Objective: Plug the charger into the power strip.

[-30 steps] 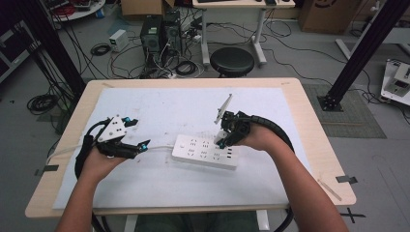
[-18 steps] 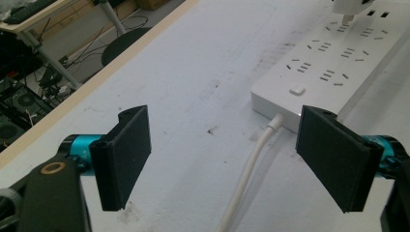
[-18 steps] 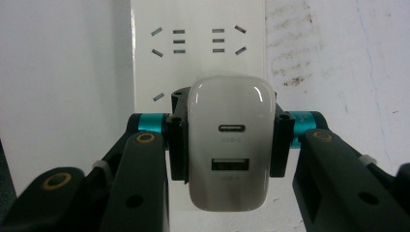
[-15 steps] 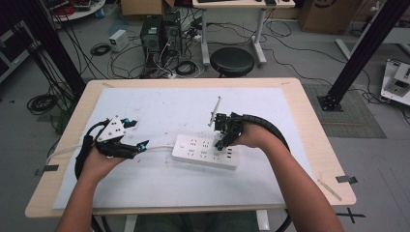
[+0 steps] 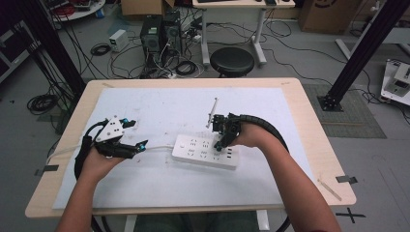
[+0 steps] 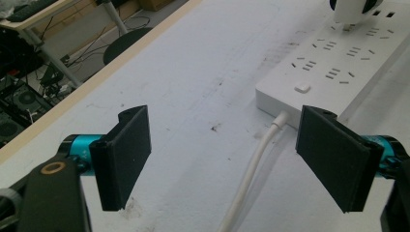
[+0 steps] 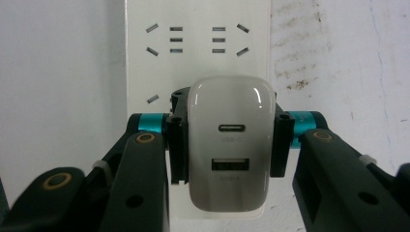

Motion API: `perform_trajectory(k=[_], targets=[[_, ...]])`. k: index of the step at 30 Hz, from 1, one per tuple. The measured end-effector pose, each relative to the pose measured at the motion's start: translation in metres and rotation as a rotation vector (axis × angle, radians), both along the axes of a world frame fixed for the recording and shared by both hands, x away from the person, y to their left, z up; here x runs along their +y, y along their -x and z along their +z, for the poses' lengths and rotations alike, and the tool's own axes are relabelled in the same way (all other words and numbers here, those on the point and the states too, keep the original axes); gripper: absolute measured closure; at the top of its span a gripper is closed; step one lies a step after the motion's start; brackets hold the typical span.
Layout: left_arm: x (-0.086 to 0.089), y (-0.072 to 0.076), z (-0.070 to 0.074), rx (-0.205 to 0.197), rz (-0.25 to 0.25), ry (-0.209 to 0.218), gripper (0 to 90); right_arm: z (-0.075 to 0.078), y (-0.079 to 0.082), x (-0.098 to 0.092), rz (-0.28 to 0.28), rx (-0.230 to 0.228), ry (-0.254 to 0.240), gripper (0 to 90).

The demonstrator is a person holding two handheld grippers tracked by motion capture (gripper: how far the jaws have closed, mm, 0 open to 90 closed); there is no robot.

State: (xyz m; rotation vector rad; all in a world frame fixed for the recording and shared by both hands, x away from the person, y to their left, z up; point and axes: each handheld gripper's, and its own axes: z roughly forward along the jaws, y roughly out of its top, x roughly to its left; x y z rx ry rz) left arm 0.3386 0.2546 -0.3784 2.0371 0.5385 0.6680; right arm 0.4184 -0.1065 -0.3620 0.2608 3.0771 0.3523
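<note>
Right gripper (image 7: 227,145) clamps white charger (image 7: 229,154) by its flat sides over power strip (image 7: 193,48); rigid, light, glossy, may slip. Left gripper (image 6: 232,164) open, empty

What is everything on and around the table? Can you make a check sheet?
Surface: white mat on wooden table, scuffed.
Job's things: white power strip; white USB charger held over its sockets.
Clutter: nothing seen.
Grippers: left gripper open, near strip's cord end; right gripper shut on the charger.
Cables: strip's white cord; black gripper cable.
Surroundings: round stool, computer towers, floor wires.
</note>
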Motion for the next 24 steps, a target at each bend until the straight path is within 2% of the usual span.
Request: perform_trajectory(k=[1, 3, 5, 7, 8, 9, 10, 15, 16, 19, 24], targets=[[0.0, 0.0, -0.001, 0.001, 0.003, 0.008, 20.1, 0.0, 0.002, 0.004, 0.023, -0.021, 0.02, 63.2], [0.001, 0.0, -0.001, 0.003, 0.006, 0.004, 20.1, 0.0, 0.003, 0.005, 0.025, -0.03, 0.028, 63.2], [0.0, -0.001, -0.001, 0.003, 0.008, 0.004, 20.1, 0.0, 0.004, 0.011, 0.034, -0.034, 0.058, 63.3], [-0.001, -0.001, 0.0, 0.001, 0.007, 0.007, 20.1, -0.001, 0.003, 0.012, 0.041, -0.028, 0.052, 63.3], [-0.001, -0.001, 0.0, -0.001, 0.007, 0.009, 20.1, -0.005, 0.003, 0.014, 0.05, -0.029, 0.084, 63.3], [-0.002, 0.0, 0.0, 0.0, 0.005, 0.007, 20.1, -0.007, 0.003, 0.016, 0.048, -0.027, 0.089, 63.3], [-0.003, -0.001, 0.0, -0.002, 0.001, 0.012, 20.1, -0.008, 0.0, 0.014, 0.043, -0.005, 0.077, 63.3], [-0.005, -0.003, -0.001, 0.004, 0.005, 0.004, 20.1, -0.008, 0.0, 0.013, 0.041, -0.011, 0.072, 63.6], [-0.004, -0.002, 0.0, 0.004, 0.003, 0.001, 20.1, -0.009, -0.001, 0.013, 0.031, 0.003, 0.069, 63.6], [-0.004, 0.0, 0.002, -0.003, 0.004, 0.005, 20.1, -0.013, -0.002, 0.016, 0.033, -0.001, 0.076, 63.6], [-0.002, 0.0, 0.0, 0.003, 0.014, 0.005, 20.1, -0.014, 0.0, 0.012, 0.024, -0.009, 0.043, 63.0]])
